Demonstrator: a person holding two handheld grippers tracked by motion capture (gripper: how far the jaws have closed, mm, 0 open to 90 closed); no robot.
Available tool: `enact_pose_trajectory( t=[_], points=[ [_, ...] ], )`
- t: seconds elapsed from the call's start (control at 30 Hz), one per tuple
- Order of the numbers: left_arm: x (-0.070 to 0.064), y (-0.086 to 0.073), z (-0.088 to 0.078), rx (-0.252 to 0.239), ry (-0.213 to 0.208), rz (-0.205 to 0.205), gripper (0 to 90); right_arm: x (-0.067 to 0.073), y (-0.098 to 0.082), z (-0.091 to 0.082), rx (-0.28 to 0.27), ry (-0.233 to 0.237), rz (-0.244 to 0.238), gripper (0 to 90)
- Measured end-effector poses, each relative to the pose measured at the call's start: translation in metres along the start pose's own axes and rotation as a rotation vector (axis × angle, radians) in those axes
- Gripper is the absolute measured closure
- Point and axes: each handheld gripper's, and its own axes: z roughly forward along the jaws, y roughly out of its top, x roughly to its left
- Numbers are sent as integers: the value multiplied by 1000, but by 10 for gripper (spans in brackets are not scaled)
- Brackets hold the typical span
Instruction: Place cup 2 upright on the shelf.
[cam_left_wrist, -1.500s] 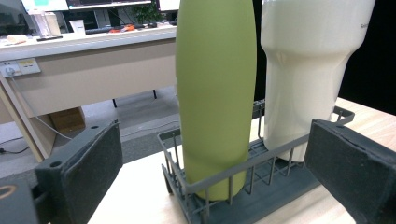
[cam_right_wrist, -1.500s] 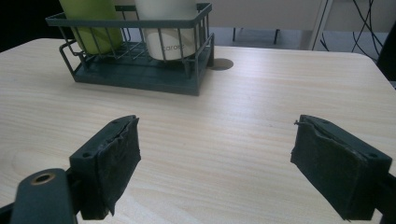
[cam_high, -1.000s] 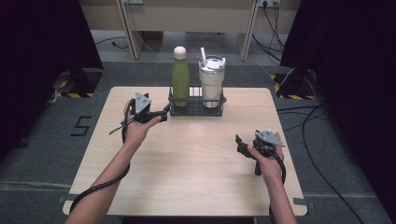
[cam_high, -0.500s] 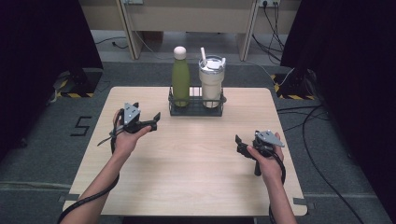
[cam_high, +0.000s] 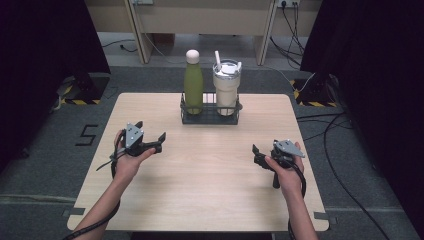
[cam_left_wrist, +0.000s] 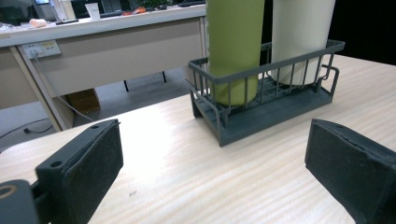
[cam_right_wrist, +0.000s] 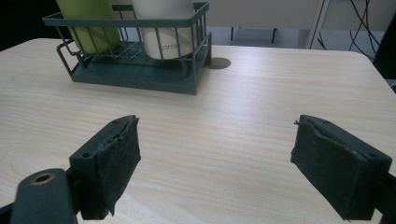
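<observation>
The dark wire basket (cam_high: 210, 116) holding the upright green metal bottle (cam_high: 193, 80) and cream lidded tumbler (cam_high: 226, 87) stands at the tabletop's (cam_high: 210, 185) far edge, ahead of both empty, wide-apart jaws; the left gripper (cam_high: 156, 141) is nearer than the right gripper (cam_high: 257, 154).

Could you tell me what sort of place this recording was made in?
Probably an office or lab set up for recordings: a wooden table on grey carpet, black curtains at both sides, a desk with wall sockets behind, and cables across the floor.
</observation>
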Motion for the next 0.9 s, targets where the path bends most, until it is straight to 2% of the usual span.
enact_pose_trajectory(
  t=[0.9],
  points=[
    [10,-38,-39,46,32,-23,36,1,-2,1,7,4,7,149]
  ],
)
